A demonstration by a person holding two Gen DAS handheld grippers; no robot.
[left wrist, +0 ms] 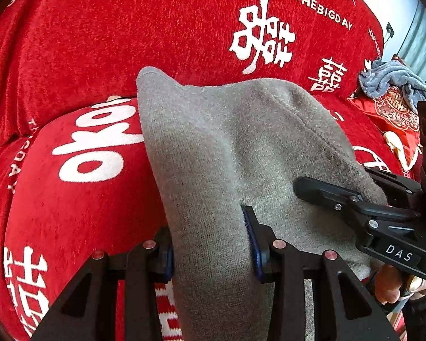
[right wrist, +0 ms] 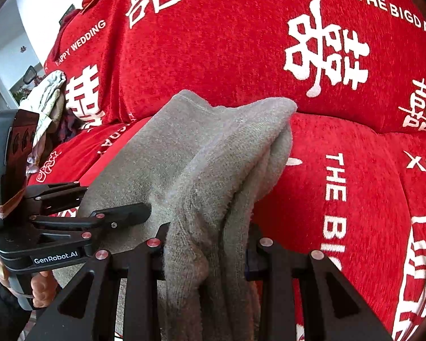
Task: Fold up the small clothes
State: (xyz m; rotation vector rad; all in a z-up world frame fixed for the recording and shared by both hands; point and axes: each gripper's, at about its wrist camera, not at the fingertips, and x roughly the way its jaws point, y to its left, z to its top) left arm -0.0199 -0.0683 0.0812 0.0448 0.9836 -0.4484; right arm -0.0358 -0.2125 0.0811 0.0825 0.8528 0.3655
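Midway: left gripper (left wrist: 213,244) and right gripper (right wrist: 206,251) each clenched on doubled grey garment (left wrist: 241,142) above red sofa (left wrist: 85,56), final fold and set-down pending.

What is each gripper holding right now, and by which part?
Both hold the grey garment: the left gripper pinches a bunched fold at one end, the right gripper a bunched fold at the other.
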